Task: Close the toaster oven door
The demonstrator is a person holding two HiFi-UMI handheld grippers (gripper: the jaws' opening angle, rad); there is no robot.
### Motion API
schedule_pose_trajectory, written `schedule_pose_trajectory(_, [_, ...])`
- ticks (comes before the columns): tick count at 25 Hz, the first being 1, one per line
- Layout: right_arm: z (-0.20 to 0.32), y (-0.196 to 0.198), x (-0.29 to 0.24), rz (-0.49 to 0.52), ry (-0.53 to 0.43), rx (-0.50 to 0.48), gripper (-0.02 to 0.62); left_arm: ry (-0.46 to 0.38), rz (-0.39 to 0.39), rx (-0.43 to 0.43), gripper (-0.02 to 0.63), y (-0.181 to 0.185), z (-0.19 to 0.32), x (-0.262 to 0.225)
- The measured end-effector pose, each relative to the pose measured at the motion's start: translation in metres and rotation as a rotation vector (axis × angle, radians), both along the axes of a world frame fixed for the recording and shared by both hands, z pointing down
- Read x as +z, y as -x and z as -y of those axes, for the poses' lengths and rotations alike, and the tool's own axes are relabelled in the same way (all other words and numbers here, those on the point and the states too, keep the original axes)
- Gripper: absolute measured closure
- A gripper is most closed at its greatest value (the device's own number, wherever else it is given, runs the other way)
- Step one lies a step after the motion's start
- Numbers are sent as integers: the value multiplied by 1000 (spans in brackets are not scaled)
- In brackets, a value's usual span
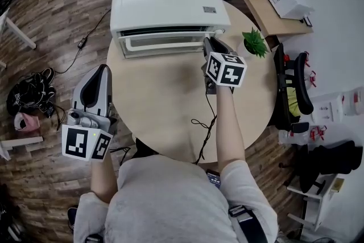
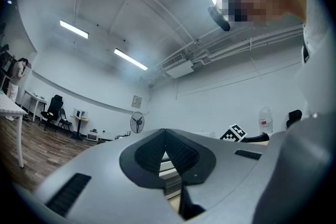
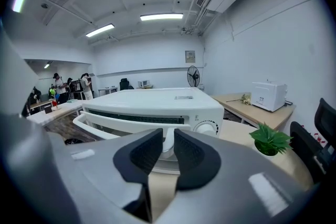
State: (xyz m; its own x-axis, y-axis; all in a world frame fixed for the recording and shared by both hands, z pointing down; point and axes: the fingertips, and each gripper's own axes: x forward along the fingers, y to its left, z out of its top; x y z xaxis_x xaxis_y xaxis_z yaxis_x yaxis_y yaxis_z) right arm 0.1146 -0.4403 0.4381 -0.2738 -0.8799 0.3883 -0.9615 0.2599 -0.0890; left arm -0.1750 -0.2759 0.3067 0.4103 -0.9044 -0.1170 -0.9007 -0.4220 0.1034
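Pointing at the toaster oven [image 1: 168,5], the right tongs [image 3: 168,135] are spread a little and pinch nothing. Through the gap between them you can see the white door handle [image 3: 100,126] just ahead. The tips are very near the door's right end, but I cannot tell if they touch it. The door looks almost up; I cannot tell if it is fully shut. A round knob [image 3: 206,127] sits just to the right of these tongs. Further right stands a small green plant [image 1: 255,42], close to the tongs' side. Nothing stands between the right tongs and the door.

The left tongs [image 1: 102,68] are pressed together at the tips and hold nothing. They hang over the left edge of the round tabletop [image 1: 165,105], well apart from the oven, which is ahead of them and to the right. A thin black cable [image 1: 206,128] lies on the tabletop behind the right tongs. Past the plant, off the tabletop, is a black chair [image 1: 296,85]. Black shoes [image 1: 31,91] lie on the floor to the left of the left tongs.
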Motion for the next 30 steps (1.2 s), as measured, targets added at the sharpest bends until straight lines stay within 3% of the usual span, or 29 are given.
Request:
schedule_pose_trajectory(20, [22, 4, -5, 0, 9, 40, 525, 8, -8, 4, 598, 25, 11, 5])
schedule_pose_trajectory(24, [19, 6, -7, -25, -20, 48, 528, 7, -10, 18, 598, 27, 12, 5])
schedule_pose_trajectory(30, [-8, 19, -26, -46, -120, 6, 584, -9, -17, 42, 598, 23, 14, -1])
